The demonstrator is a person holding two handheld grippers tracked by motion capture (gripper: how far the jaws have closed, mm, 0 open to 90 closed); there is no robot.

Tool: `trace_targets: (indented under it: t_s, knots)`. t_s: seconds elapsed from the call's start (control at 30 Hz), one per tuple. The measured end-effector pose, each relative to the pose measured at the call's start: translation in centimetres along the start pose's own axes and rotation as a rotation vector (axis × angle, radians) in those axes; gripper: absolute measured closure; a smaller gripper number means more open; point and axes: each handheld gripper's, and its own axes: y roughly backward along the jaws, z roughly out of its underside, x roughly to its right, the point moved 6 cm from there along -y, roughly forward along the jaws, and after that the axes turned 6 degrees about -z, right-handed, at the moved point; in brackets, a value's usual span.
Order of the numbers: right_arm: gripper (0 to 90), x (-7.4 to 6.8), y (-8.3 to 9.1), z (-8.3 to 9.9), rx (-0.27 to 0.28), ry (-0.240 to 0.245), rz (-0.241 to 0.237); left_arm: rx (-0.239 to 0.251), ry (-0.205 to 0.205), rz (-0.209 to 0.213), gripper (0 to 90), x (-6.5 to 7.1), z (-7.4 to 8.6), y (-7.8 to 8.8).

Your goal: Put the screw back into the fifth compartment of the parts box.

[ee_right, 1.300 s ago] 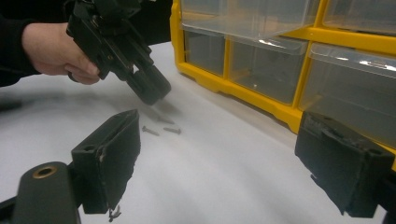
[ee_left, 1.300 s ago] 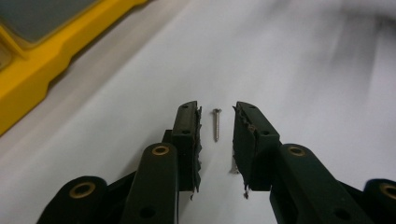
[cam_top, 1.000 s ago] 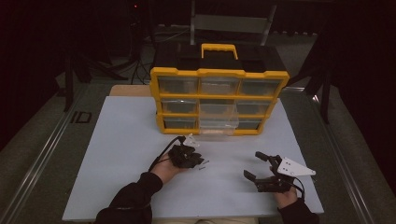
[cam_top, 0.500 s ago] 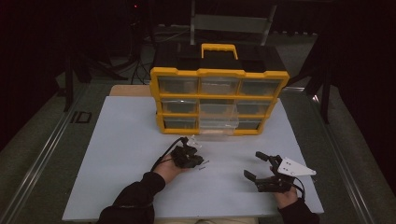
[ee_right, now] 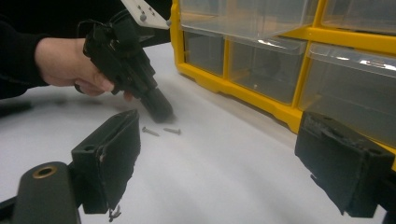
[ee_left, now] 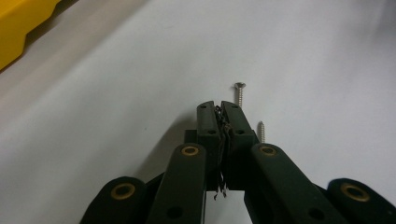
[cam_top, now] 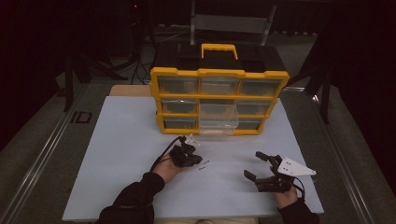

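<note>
Screws (ee_left: 240, 93) bright metal; organizer (cam_top: 219, 100) glossy yellow plastic, clear drawers; table sheet (cam_top: 116, 154) matt white; left gripper (ee_left: 218, 106) matt black.

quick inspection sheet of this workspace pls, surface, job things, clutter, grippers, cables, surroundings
surface: white board on a grey table, bare apart from the items below
job's things: two small screws lying loose on the board just past the left gripper's tips; yellow drawer organizer at the back, middle bottom drawer pulled out
clutter: nothing seen
grippers: left gripper has just been closing and is shut, tips down at the board, whether it pinches anything cannot be told; right gripper open, nothing between its jaws
cables: black cable looping from the left gripper
surroundings: dark, stands and frames behind the table
</note>
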Motion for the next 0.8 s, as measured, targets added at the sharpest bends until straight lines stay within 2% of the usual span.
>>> trace_targets:
  t_s: [0.13,0.17,0.23,0.27,0.3,0.37,0.47,0.5,0.77,0.8]
  knots:
    - [14.2,0.0,0.0,0.0,0.002,-0.004,0.001,0.016,0.012,-0.003,88.8,-0.2,-0.2,1.5]
    - [14.2,0.0,0.0,0.0,0.001,-0.001,0.002,0.021,0.014,-0.018,88.8,-0.5,-0.2,2.2]
    - [14.2,0.0,0.0,0.0,0.002,0.000,0.002,0.022,0.008,-0.015,88.8,-0.5,-0.2,2.7]
    - [14.2,0.0,0.0,0.0,0.001,-0.001,0.003,0.026,0.013,-0.023,88.8,-0.6,-0.2,3.5]
    - [14.2,0.0,0.0,0.0,0.001,-0.001,0.003,0.026,0.013,-0.023,88.8,-0.6,-0.2,3.5]
    - [14.2,0.0,0.0,0.0,0.000,-0.001,0.003,0.046,0.016,-0.025,88.8,-0.6,-0.4,4.3]
    - [14.2,0.0,0.0,0.0,-0.002,0.002,0.003,0.067,0.004,-0.031,88.8,-0.6,-0.7,5.9]
    - [14.2,0.0,0.0,0.0,-0.002,0.002,0.003,0.067,0.004,-0.031,88.8,-0.6,-0.7,5.9]
    - [14.2,0.0,0.0,0.0,-0.002,0.003,0.003,0.117,-0.012,-0.057,88.7,-0.8,-2.3,9.6]
    - [14.2,0.0,0.0,0.0,-0.002,0.003,0.003,0.117,-0.012,-0.057,88.7,-0.8,-2.3,9.6]
